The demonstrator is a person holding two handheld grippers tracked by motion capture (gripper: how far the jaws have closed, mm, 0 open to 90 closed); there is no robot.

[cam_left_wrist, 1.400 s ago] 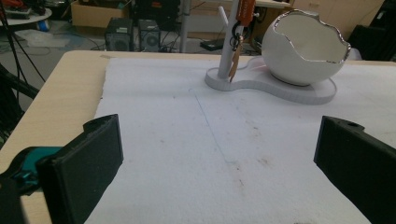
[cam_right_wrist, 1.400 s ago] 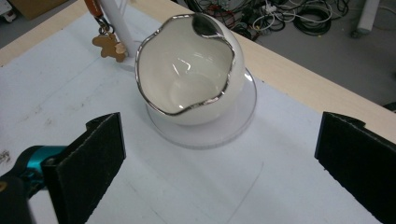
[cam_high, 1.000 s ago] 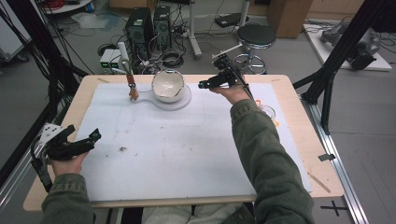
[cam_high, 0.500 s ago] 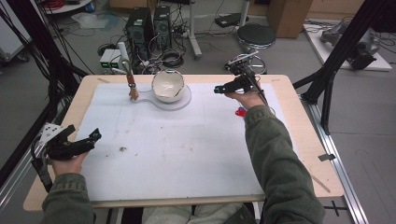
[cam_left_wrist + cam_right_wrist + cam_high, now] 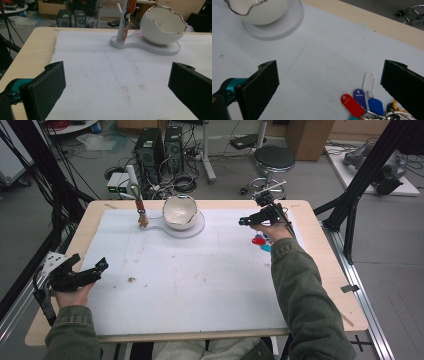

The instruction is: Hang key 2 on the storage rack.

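A bunch of keys with red, blue, purple and white tags (image 5: 362, 100) lies on the white mat at the right, seen in the high view as keys (image 5: 258, 240) just beside my right hand. My right gripper (image 5: 243, 221) hovers above and left of them, open, its jaws wide apart and empty (image 5: 329, 82). A white broken-egg bowl (image 5: 180, 212) sits on a white stand (image 5: 197, 227) at the back. The stand's post (image 5: 122, 25) carries a hanging orange-tagged key (image 5: 131, 5). My left gripper (image 5: 102, 266) rests open at the table's left edge, facing the bowl (image 5: 162, 27).
The white mat (image 5: 200, 280) covers most of the wooden table (image 5: 325, 270) and has a few small brown stains. Computers, cables and a stool (image 5: 272, 157) stand on the floor beyond the far edge. Black frame legs flank both sides.
My right gripper has moved right, away from the bowl's side to above the bunch of keys. The left gripper has stayed put.
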